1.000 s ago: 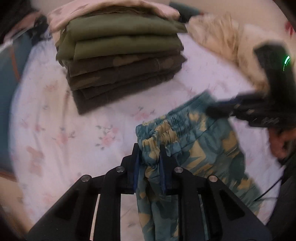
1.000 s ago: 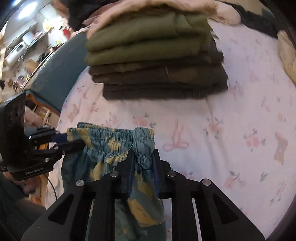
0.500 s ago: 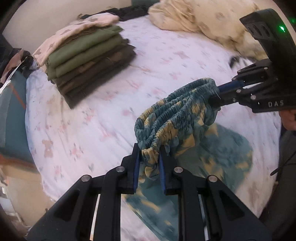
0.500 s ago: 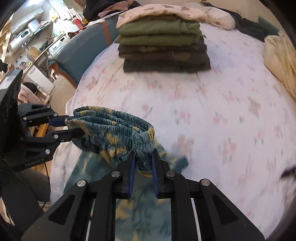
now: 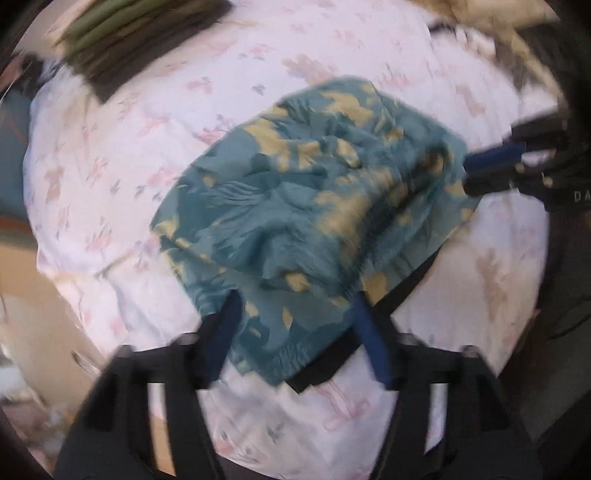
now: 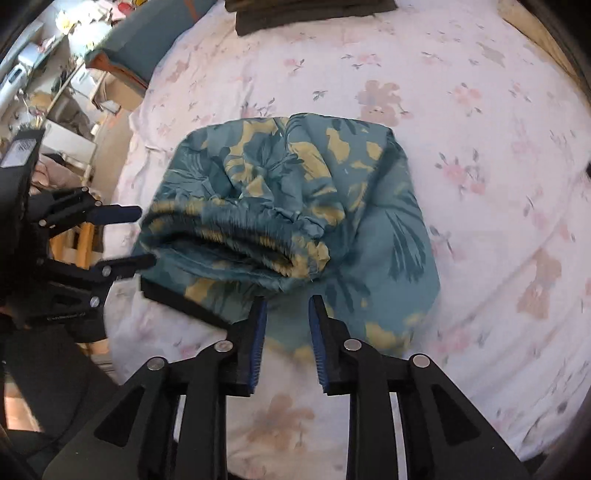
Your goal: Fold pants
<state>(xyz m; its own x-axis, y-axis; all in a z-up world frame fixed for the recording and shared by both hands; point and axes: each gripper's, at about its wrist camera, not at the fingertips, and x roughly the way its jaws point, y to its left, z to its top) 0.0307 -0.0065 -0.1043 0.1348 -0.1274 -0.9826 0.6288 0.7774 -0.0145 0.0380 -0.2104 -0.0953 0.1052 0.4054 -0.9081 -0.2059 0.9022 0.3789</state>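
The teal pants with yellow leaf print (image 6: 295, 206) lie folded in a bundle on the floral bed sheet (image 6: 480, 110), elastic waistband (image 6: 236, 240) on top facing me. They also show in the left wrist view (image 5: 314, 199). My right gripper (image 6: 286, 302) is open, its blue pads just short of the waistband's right end. My left gripper (image 5: 295, 306) is open, its fingers either side of the bundle's near edge. In the right wrist view the left gripper (image 6: 136, 236) stands open at the waistband's left end.
A stack of folded olive and dark pants (image 5: 122, 40) sits at the far side of the bed, also seen in the right wrist view (image 6: 314, 14). Beige bedding (image 5: 480, 22) lies at the back right. The bed's left edge (image 6: 129, 122) drops to a cluttered floor.
Both grippers held the waistband up in the air. Now the pants are laid down folded on the sheet and both grippers have opened and let go.
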